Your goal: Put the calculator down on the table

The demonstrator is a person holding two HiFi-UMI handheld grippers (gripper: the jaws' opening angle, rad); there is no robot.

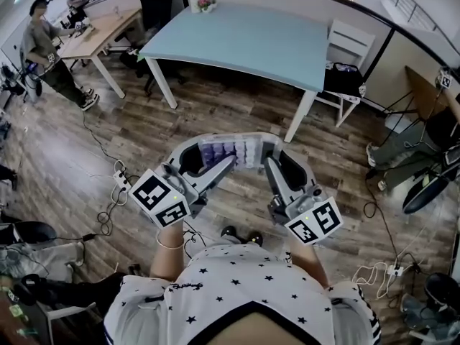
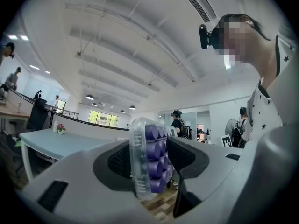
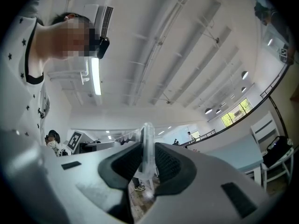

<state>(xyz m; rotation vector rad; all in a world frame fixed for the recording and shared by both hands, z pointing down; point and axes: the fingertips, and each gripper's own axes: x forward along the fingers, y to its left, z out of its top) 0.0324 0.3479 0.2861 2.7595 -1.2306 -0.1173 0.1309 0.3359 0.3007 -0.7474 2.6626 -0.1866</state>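
Observation:
A calculator [image 1: 230,152] with purple keys and a clear case hangs in the air over the wooden floor, held between both grippers in front of my chest. My left gripper [image 1: 210,161] is shut on its left end. In the left gripper view the calculator [image 2: 152,164] stands on edge between the pads of that gripper [image 2: 150,174], keys facing right. My right gripper [image 1: 264,158] is shut on its right end. The right gripper view shows only the thin clear edge of the calculator [image 3: 147,148] pinched in that gripper [image 3: 146,164]. A light-blue table [image 1: 244,42] stands beyond.
A small flower pot [image 1: 206,4] sits at the blue table's far edge. A white chair [image 1: 350,45] with a dark bag stands at its right. People work at a wooden desk [image 1: 93,34] at the upper left. Cables and a power strip [image 1: 118,185] lie on the floor.

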